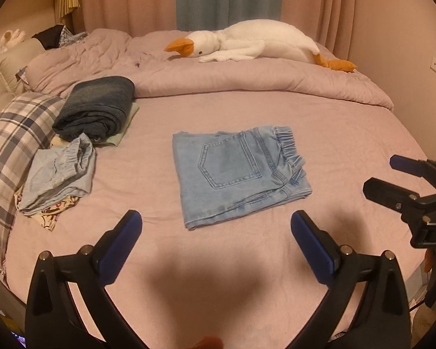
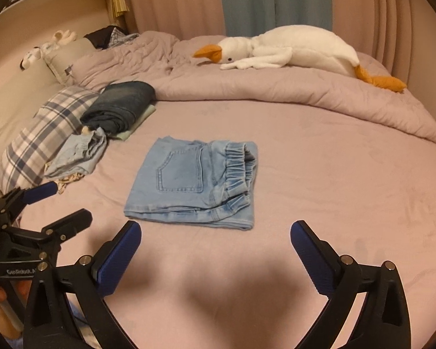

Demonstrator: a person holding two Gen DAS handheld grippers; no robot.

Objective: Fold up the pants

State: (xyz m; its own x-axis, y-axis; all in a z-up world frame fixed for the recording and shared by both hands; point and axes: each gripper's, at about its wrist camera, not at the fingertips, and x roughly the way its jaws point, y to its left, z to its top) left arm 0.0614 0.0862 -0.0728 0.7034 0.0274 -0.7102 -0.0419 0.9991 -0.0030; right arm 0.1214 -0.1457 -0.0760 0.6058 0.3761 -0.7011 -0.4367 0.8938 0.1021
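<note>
Light blue denim pants (image 1: 238, 174) lie folded into a compact rectangle on the pink bed sheet, back pocket up, elastic waistband to the right. They show in the right wrist view (image 2: 194, 181) too. My left gripper (image 1: 216, 226) is open and empty, hovering just short of the pants' near edge. My right gripper (image 2: 215, 237) is open and empty, also just short of the near edge. The right gripper shows at the right edge of the left wrist view (image 1: 386, 174), the left gripper at the left edge of the right wrist view (image 2: 64, 203).
A folded dark denim garment (image 1: 97, 107) and a crumpled light blue garment (image 1: 58, 177) lie at the left beside a plaid pillow (image 1: 14, 145). A bunched pink duvet (image 1: 247, 81) with a white plush goose (image 1: 255, 43) lies across the far side.
</note>
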